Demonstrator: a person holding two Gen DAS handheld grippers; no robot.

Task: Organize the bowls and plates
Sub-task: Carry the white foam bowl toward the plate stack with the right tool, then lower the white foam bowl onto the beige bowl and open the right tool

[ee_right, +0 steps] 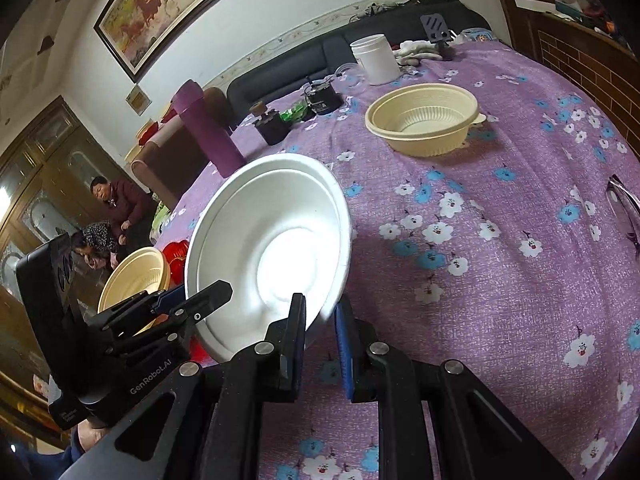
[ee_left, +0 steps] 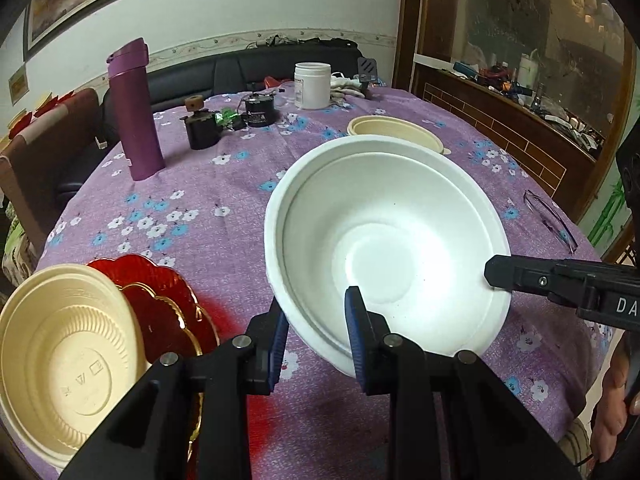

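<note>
Both hand-held grippers, left (ee_left: pixel 318 334) and right (ee_right: pixel 320 340), clamp the white foam bowl's (ee_left: pixel 384 240) rim, lifted off the counter (ee_left: pixel 200 184). Next: nest it into the cream ribbed plastic bowl (ee_right: pixel 424 120) at one o'clock.

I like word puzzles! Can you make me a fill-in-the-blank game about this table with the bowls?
1. Both grippers hold the rim of the ____ bowl.
2. The tall bottle on the tablecloth is ____.
3. The cream bowl at the near left leans on a ____ plate.
4. The jar at the far side has a ____ lid.

Missing words: white; purple; red; white
</note>
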